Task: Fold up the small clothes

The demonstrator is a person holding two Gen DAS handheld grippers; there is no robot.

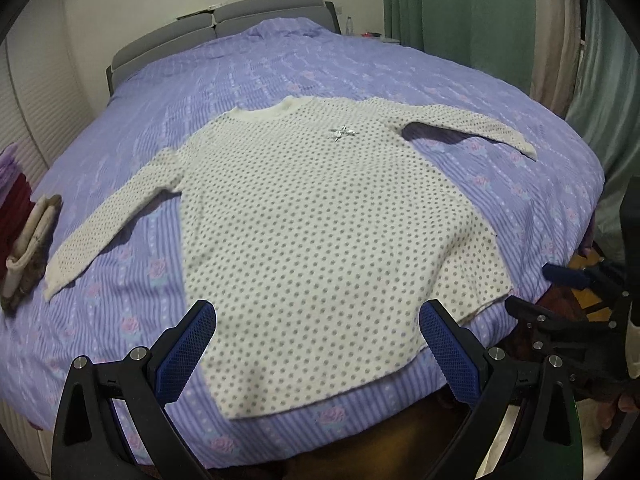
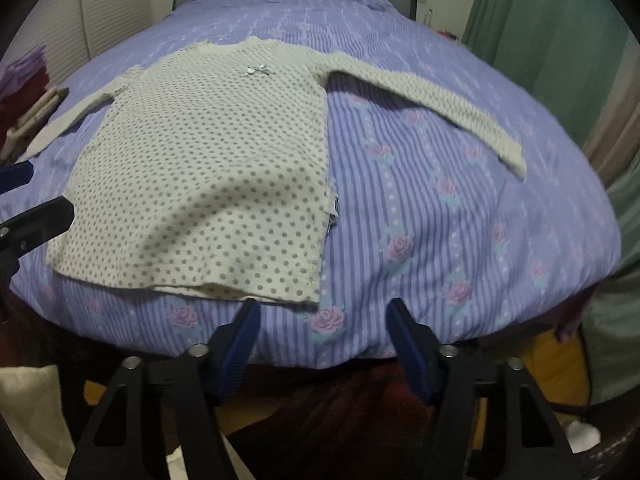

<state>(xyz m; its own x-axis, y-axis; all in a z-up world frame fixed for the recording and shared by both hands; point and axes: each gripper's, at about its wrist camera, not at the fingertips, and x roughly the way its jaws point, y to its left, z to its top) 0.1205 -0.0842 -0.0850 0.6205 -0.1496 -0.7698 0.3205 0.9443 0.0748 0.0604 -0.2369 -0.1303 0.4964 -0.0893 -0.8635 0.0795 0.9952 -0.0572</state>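
A wide bed (image 1: pixel 360 80) under a lilac striped quilt printed with pink roses fills both views, a grey padded headboard (image 1: pixel 224 24) at its 12 o'clock end and green curtains (image 1: pixel 460 0) hanging toward 1 o'clock. Spread flat and face up on the quilt lies the white knitted sweater with grey polka dots (image 1: pixel 312 216), its collar toward 12 o'clock, its hem toward 6 o'clock near the bed's edge, and both sleeves stretched out toward 9 and 3 o'clock. At 9 o'clock of the sweater, well apart from the body, sits a small stack of folded pale and dark red clothes (image 1: pixel 28 236). The left gripper (image 1: pixel 316 340) hangs over the hem with its black arms and blue pads spread wide, nothing clamped. The right gripper (image 2: pixel 322 336) hovers just beyond the hem's right corner, its pads parted and empty. A small silver bow ornament (image 1: pixel 342 133) decorates the sweater's chest.
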